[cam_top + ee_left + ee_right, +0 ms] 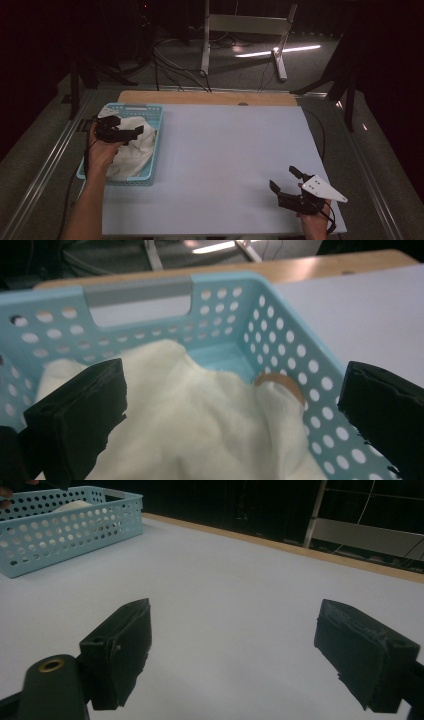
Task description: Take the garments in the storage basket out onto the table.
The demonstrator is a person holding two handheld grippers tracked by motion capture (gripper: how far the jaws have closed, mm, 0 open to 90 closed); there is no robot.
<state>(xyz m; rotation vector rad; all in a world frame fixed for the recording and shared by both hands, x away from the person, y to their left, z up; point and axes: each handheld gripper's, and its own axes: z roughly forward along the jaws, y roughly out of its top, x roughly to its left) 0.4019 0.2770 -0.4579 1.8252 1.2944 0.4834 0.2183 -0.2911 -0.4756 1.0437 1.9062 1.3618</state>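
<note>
A light blue perforated basket (131,106) stands at the table's left and holds a crumpled cream cloth (132,152). My left gripper (131,135) hovers over the basket, open. In the left gripper view its jaws stand wide apart above the cloth (200,420), with the basket wall (280,335) and handle slot beyond. A tan curved edge (282,384) peeps out from under the cloth. My right gripper (285,179) is low at the table's front right, open with nothing between its jaws. From the right gripper (235,645) the basket (60,535) lies far off to the left.
A pale mat (225,160) covers the table, and a strip of wood (200,97) shows along its far edge. Beyond the table are cables on the floor and a white metal frame (245,30). A metal rail (45,165) runs along the left side.
</note>
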